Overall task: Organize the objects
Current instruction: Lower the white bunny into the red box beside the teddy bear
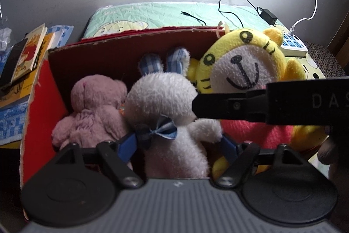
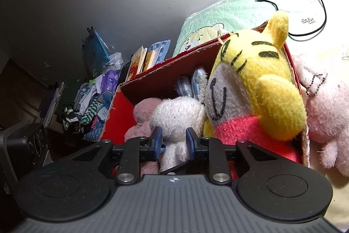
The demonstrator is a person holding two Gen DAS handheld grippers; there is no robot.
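Note:
A red cardboard box [image 1: 43, 88] holds three plush toys upright: a pink bear [image 1: 96, 106] on the left, a white rabbit [image 1: 161, 97] with blue checked ears in the middle, and a yellow tiger [image 1: 240, 62] on the right. My left gripper [image 1: 177, 147] is open, its blue pads straddling the rabbit's body. From the right, a black finger [image 1: 213, 106] of my right gripper reaches the rabbit's neck. In the right wrist view my right gripper [image 2: 173, 141] is pinched on the rabbit [image 2: 176, 113], beside the tiger [image 2: 261, 84]. Another pale pink plush [image 2: 327, 115] lies outside the box [image 2: 117, 115].
The box stands on a bed with a green quilt [image 1: 152, 14]. A black adapter [image 1: 267, 15] with its cable and a white power strip [image 1: 292, 45] lie behind. Books [image 1: 28, 58] are stacked on the left, near a clothes pile [image 2: 91, 102] and a black speaker [image 2: 28, 145].

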